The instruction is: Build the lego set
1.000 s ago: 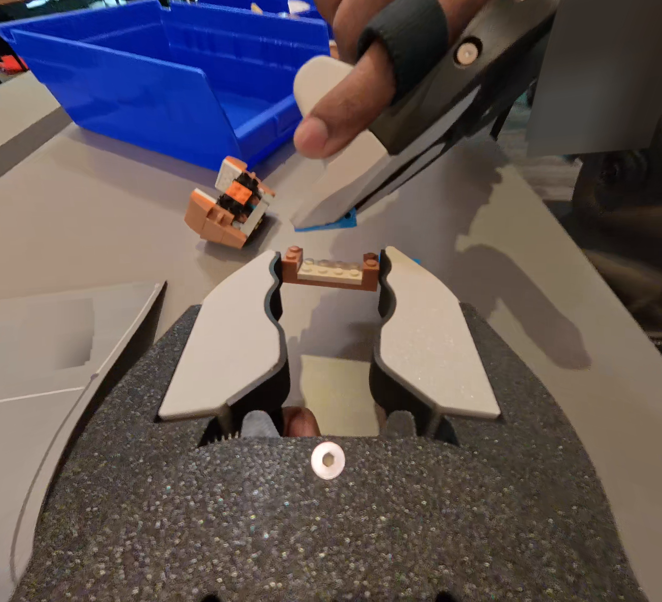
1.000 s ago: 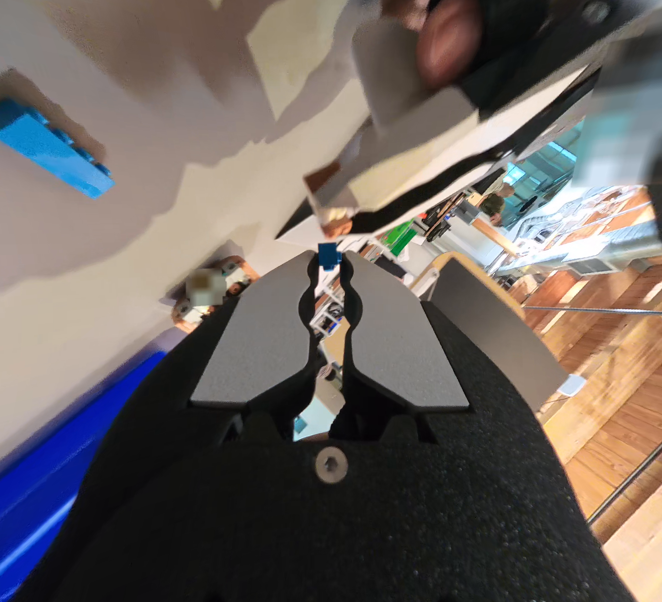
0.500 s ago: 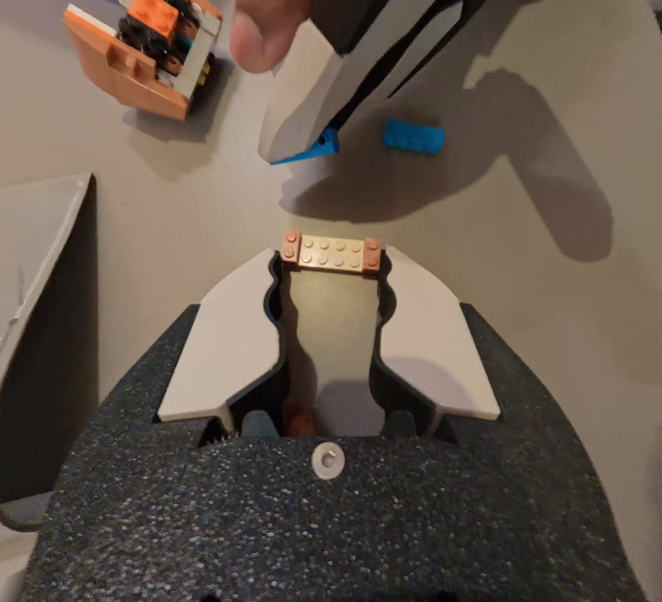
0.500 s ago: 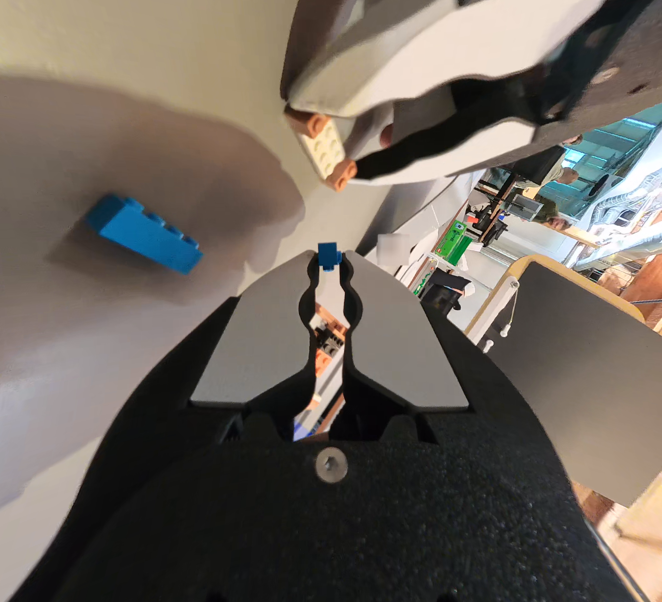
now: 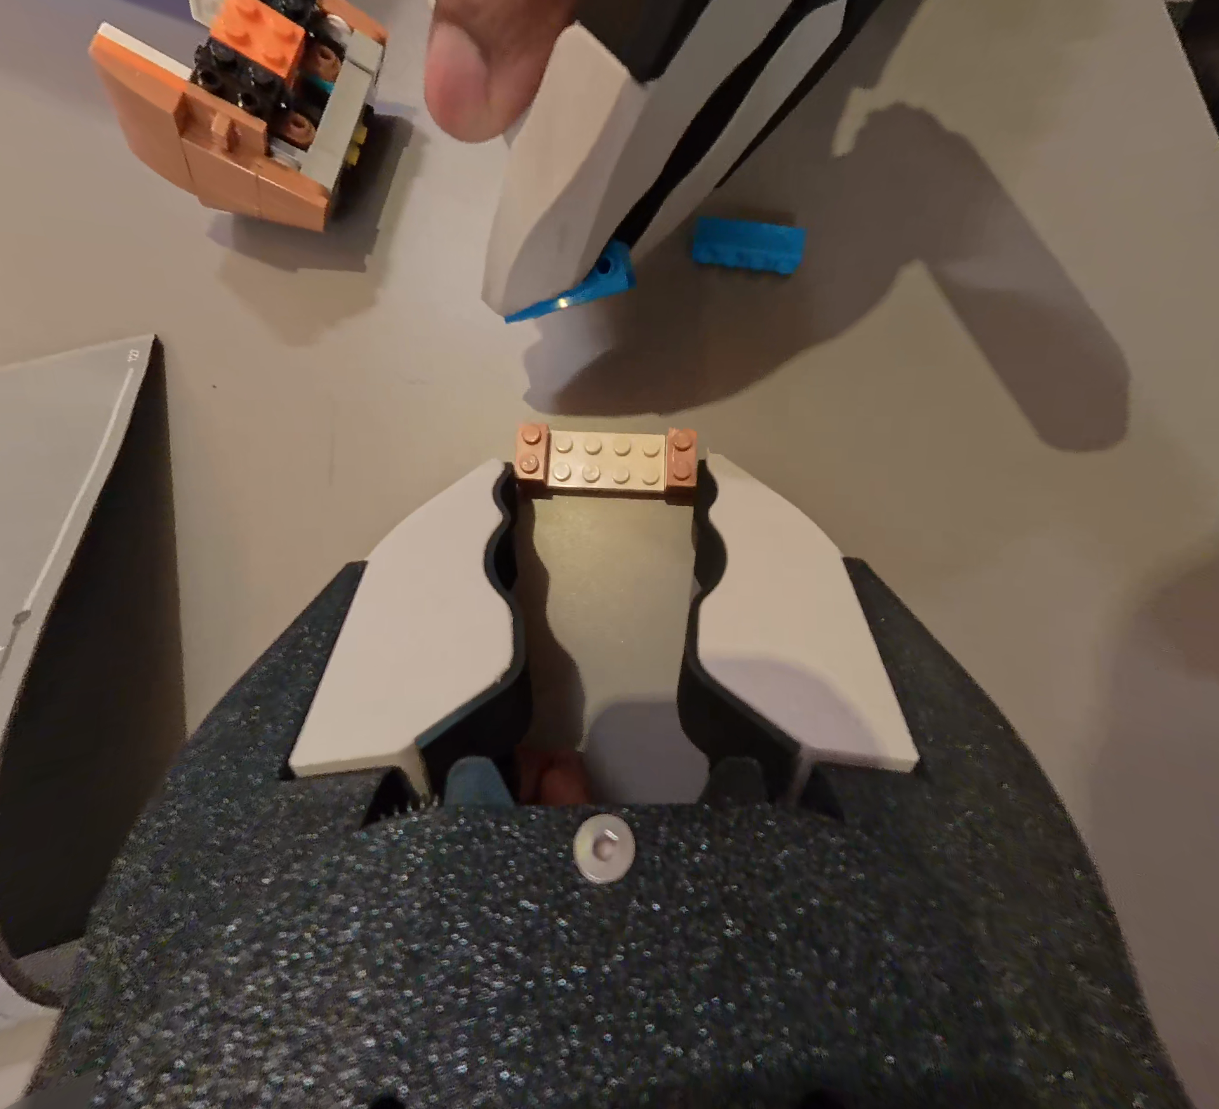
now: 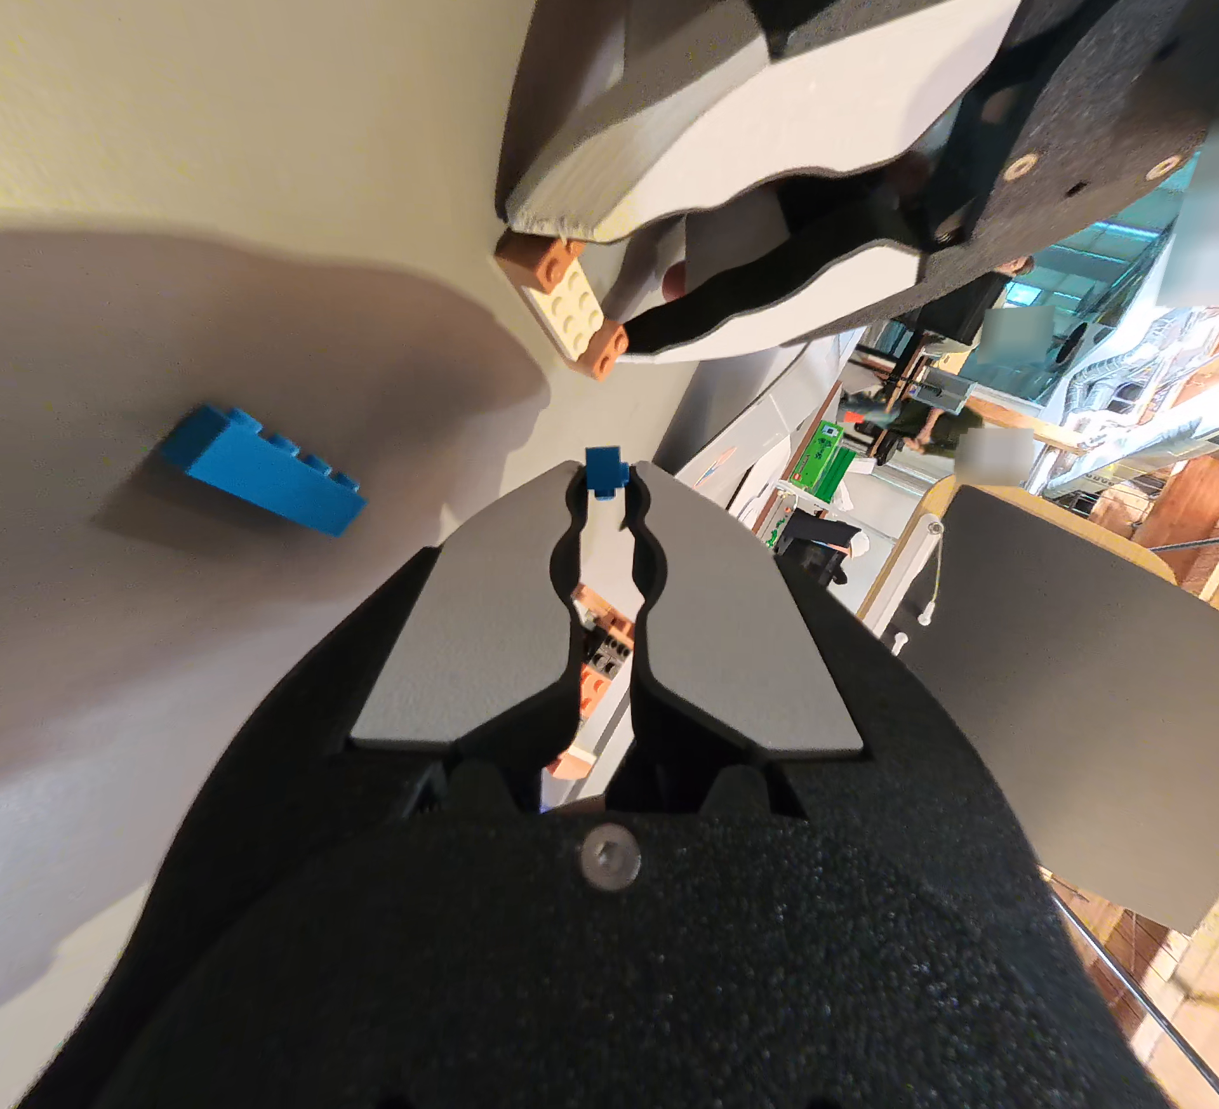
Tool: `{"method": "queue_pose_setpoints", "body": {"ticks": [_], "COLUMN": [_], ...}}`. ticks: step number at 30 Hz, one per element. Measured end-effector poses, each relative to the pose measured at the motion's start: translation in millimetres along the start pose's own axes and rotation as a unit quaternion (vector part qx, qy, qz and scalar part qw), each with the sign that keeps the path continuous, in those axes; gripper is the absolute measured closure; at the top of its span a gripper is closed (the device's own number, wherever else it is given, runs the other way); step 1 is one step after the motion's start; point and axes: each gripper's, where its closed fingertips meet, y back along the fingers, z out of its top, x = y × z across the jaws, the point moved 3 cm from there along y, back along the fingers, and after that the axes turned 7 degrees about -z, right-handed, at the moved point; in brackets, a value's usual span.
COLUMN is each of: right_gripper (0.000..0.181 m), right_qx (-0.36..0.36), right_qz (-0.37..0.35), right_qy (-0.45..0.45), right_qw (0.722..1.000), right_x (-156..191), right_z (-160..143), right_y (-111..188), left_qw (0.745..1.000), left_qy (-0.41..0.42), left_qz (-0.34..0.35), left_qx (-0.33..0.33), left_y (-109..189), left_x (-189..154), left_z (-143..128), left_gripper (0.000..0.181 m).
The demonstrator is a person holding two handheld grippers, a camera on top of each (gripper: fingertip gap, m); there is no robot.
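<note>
At far left on the grey tabletop [image 5: 330, 404] lies a half-built orange, black and white lego block model [image 5: 237, 88]. At the middle, the left gripper [image 5: 605, 470] is clenched on a tan studded plate with brown end bricks [image 5: 605, 462] — held above the table by its two ends. Beyond it the right gripper [image 6: 607, 480] pinches a small blue sloped lego piece [image 6: 605, 479] at its tips, and to the right a loose blue studded brick [image 5: 749, 249] lies flat — near those tips but apart.
</note>
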Motion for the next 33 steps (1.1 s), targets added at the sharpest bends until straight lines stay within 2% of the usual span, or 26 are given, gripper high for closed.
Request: {"method": "queue_pose_setpoints", "body": {"ticks": [7, 10, 14, 24, 33], "right_gripper": [0.171, 0.171, 0.171, 0.171, 0.171], "right_qx": [-0.023, -0.026, -0.020, 0.028, 0.008], "right_qz": [-0.001, -0.006, -0.020, -0.054, -0.035], "right_qy": [-0.011, 0.004, 0.029, 0.174, 0.241], "right_qw": [1.000, 1.000, 0.999, 0.983, 0.970], "right_x": [-1, -1, -3, -10, -16], "right_z": [7, 11, 13, 19, 20], "right_y": [0, -1, -1, -6, -5], "left_qw": [1.000, 0.999, 0.997, 0.994, 0.994], "left_qy": [-0.007, 0.025, 0.060, 0.089, 0.070], "left_qz": [0.008, -0.004, 0.008, 0.055, 0.068], "left_qx": [-0.006, -0.036, -0.041, -0.037, -0.045], "left_y": [-5, -5, -2, 7, 10], "left_x": [-3, -7, -5, -2, -3], "left_z": [7, 17, 21, 26, 32], "left_gripper": [0.129, 0.130, 0.130, 0.129, 0.130]}}
